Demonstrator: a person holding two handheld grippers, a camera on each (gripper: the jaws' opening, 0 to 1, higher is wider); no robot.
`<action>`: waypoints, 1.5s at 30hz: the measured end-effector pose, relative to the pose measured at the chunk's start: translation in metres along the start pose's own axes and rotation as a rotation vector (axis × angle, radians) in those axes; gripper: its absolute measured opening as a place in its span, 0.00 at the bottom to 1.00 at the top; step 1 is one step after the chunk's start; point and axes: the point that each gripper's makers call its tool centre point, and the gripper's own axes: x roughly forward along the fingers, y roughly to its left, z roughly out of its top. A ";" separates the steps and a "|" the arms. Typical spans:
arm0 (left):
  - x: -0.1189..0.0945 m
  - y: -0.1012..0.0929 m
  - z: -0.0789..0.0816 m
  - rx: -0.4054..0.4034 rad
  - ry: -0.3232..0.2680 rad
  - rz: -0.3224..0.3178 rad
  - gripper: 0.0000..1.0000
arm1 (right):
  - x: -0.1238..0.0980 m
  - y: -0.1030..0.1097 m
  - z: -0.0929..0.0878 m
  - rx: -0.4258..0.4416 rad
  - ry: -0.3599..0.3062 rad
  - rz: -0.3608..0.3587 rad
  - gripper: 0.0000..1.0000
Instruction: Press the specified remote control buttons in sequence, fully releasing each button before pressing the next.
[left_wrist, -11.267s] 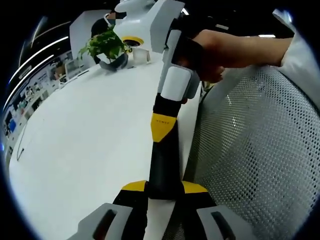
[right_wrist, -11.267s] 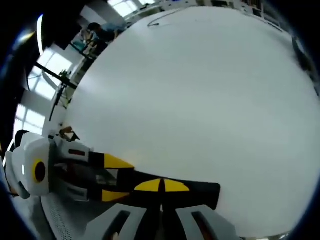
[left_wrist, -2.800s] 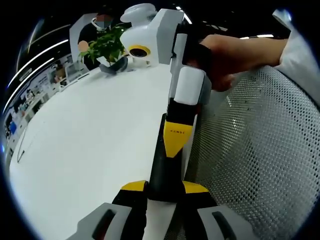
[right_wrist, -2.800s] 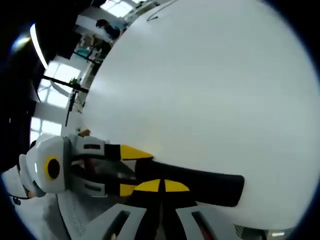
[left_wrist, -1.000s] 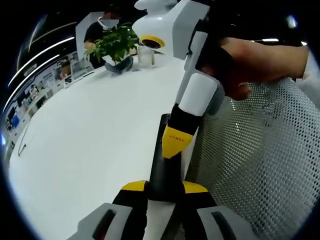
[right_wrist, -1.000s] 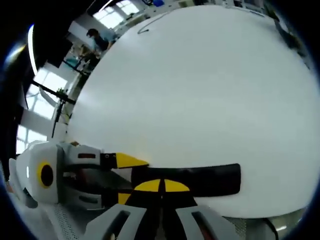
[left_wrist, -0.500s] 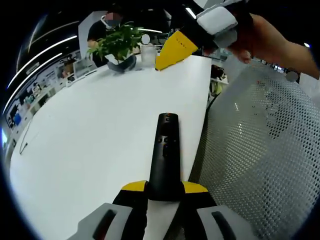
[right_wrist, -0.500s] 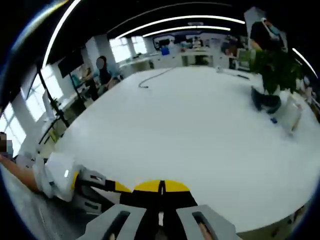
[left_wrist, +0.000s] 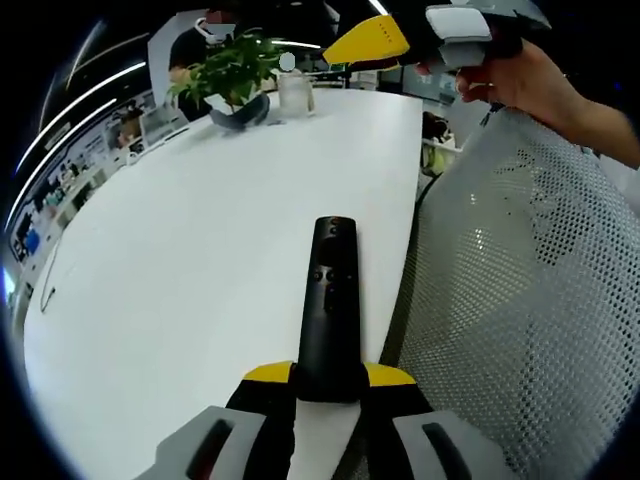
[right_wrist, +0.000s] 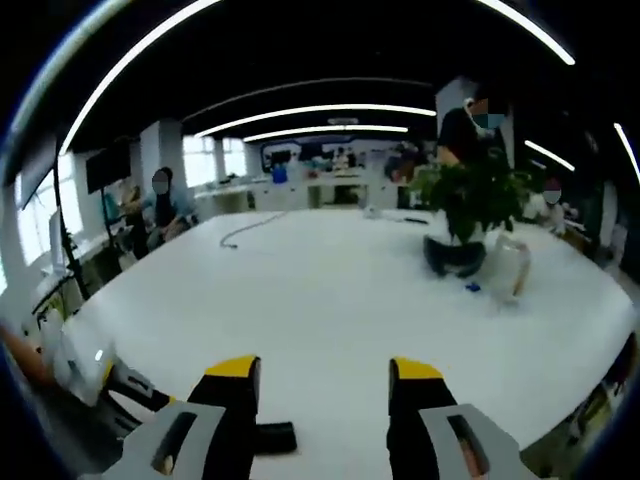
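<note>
A black remote control (left_wrist: 327, 300) lies lengthwise near the white table's right edge, buttons facing up. My left gripper (left_wrist: 328, 378) is shut on its near end. My right gripper, held by a hand (left_wrist: 525, 75), hangs high above the table, and one of its yellow fingertips (left_wrist: 365, 40) is well clear of the remote. In the right gripper view my right gripper (right_wrist: 322, 385) stands open with nothing between its jaws. Below it are the remote's far end (right_wrist: 275, 437) and, at the lower left, the left gripper (right_wrist: 95, 372).
A white table (left_wrist: 200, 230) spreads to the left; a grey mesh chair back (left_wrist: 520, 300) stands at its right edge. A potted plant (right_wrist: 465, 215) and a clear cup (right_wrist: 510, 265) sit at the far end. A dark cable (right_wrist: 245, 232) lies farther off. People sit in the background.
My right gripper, which was shut with its tip down on the remote, has lifted well away from it and opened. The left gripper still holds the remote in place.
</note>
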 end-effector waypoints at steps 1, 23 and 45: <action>0.000 0.001 0.000 0.005 0.003 -0.003 0.23 | 0.000 0.000 0.000 -0.007 0.001 -0.007 0.56; -0.002 0.028 -0.006 0.099 0.024 -0.064 0.23 | -0.007 -0.031 0.021 -0.081 -0.161 -0.204 0.99; 0.001 0.112 -0.001 0.080 0.071 0.003 0.24 | 0.001 -0.036 0.006 -0.112 -0.068 -0.216 0.94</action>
